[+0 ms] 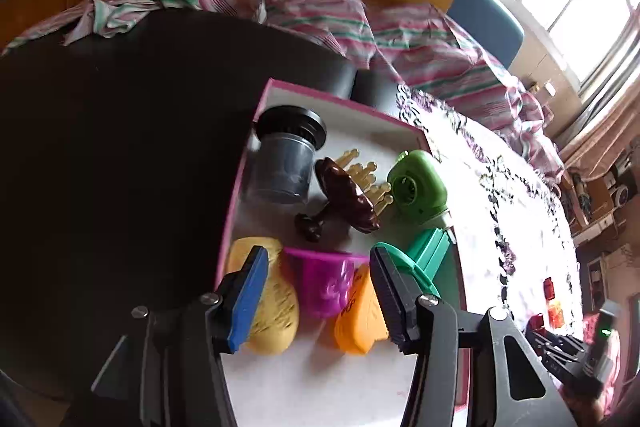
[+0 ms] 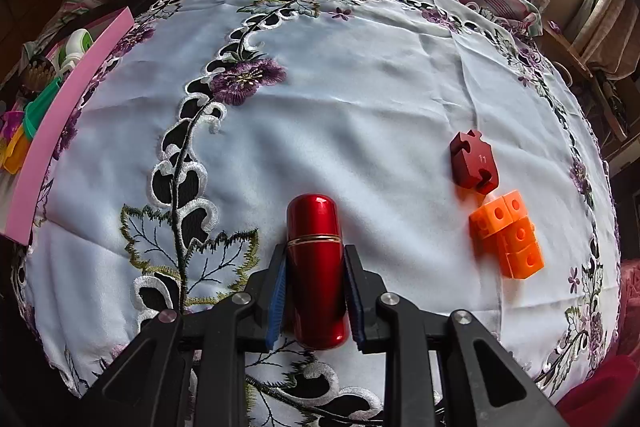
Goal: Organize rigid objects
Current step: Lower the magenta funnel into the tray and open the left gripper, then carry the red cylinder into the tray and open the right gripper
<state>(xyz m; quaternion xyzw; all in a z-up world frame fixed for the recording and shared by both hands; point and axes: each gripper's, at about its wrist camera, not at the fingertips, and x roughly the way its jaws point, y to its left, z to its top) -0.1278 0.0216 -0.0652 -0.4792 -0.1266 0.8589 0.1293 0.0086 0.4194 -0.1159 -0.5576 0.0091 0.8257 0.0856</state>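
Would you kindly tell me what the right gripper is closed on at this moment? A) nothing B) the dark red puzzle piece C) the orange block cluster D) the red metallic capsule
D: the right gripper has its pads pressed on both sides of the red metallic capsule, while the orange block cluster and dark red puzzle piece lie apart on the tablecloth.

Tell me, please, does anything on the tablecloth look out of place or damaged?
Nothing looks damaged or spilled. The dark red puzzle block and the orange cubes lie loose on the tablecloth, outside the pink box. The right gripper holds the red capsule.
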